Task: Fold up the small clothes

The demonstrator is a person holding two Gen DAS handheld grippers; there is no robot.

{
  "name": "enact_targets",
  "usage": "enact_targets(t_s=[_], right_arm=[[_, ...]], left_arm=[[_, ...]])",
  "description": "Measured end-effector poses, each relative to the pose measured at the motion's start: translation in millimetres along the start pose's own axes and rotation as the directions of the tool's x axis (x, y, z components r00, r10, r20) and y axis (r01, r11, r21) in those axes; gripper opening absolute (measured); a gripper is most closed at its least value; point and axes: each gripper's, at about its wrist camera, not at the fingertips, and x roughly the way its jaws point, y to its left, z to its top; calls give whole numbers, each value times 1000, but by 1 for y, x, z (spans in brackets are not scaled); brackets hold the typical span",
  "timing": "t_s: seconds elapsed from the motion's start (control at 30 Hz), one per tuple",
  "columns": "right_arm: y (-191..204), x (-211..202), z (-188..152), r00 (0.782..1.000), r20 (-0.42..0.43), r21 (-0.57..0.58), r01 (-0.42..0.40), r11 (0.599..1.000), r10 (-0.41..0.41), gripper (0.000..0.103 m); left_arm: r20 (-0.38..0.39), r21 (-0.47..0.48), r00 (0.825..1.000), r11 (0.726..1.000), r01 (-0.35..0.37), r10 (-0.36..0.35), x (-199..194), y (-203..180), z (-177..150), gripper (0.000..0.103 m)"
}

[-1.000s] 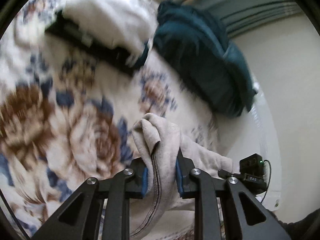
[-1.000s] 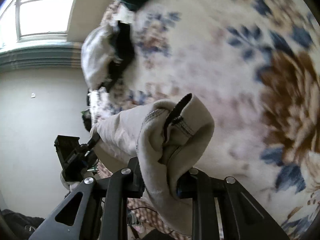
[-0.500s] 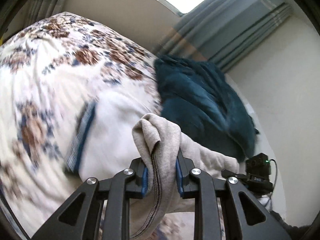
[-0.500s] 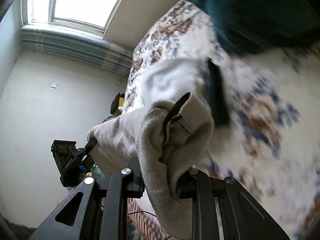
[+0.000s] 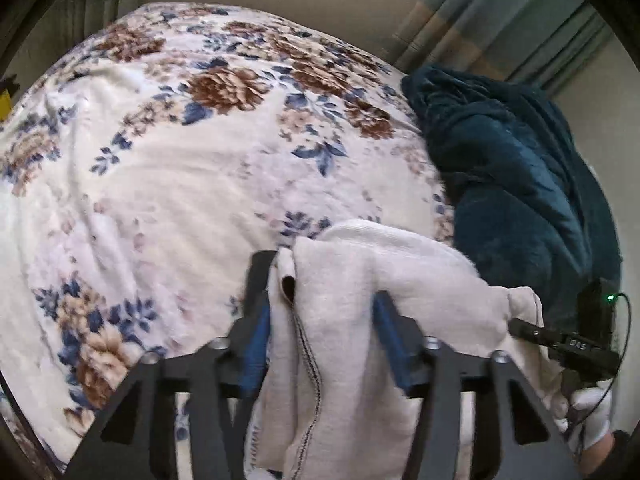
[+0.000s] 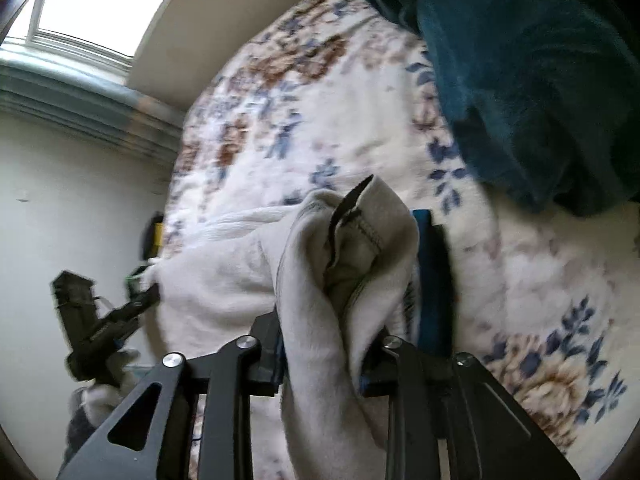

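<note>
— Left tool (image 5: pixel 320 312) first: how does it stand?

— Its blue pads are spread wide, with the beige garment (image 5: pixel 344 344) draped loosely between them, so I read it as released rather than pinching. The cloth hangs over the jaws, dark-stitched seam running down the middle.

— And the right tool (image 6: pixel 328 344)?

— Clamped on a bunched corner of the same garment (image 6: pixel 344 280); a small black loop sticks up from the hem. The cloth stretches sideways from there toward the left tool, seen off to the side in the right wrist view.

— Where is the garment relative to the bed?

— Held above the floral bedspread (image 5: pixel 200 160), apparently not laid flat yet. A folded white piece with a blue band (image 6: pixel 430 280) lies just behind the right tool. Farther back, a teal blanket (image 5: pixel 520 184) is heaped near the curtains (image 5: pixel 500 20).

— What might go wrong?

— With one side let go, the cloth could slide off the left jaws and collapse crookedly, spoiling the fold. It could also land on the folded piece and disturb it.
</note>
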Motion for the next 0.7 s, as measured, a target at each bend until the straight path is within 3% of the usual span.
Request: enact_targets(t_s=[0.03,0.1,0.17,0.2,0.23,0.3,0.37,0.43,0.53,0.7], right_arm=[[-2,3,0,1000,0,-6,28,1000,-28,44],[1,8,1,991,13,-33,136,990,-136,57],[6,8,0,975,28,-63,221,973,-219,75],[11,5,0,960,42,-78,278,957,-276,93],[15,-1,-4,948,65,-88,317,944,-312,103],[27,-19,-16,912,136,-106,401,910,-386,103],[42,-37,-37,857,208,-127,502,856,-471,103],[54,-53,-61,820,249,-131,555,821,-515,103],[68,-82,-98,783,286,-112,601,792,-553,103],[91,-132,-155,749,330,-92,631,770,-575,103]], left_arm=[[6,10,999,998,-54,54,-2,-2,0,85],[15,32,991,990,-137,137,-7,-5,0,96],[51,61,979,978,-198,195,-22,-14,-5,96],[74,80,970,968,-238,233,-30,-21,-10,96],[104,109,954,951,-291,280,-41,-32,-21,97],[128,124,936,931,-343,328,-53,-44,-37,97],[145,130,925,920,-369,351,-69,-58,-60,97],[155,128,922,918,-376,356,-85,-71,-84,97],[156,116,921,919,-377,358,-109,-84,-111,97],[170,118,921,920,-373,351,-153,-109,-137,97]])
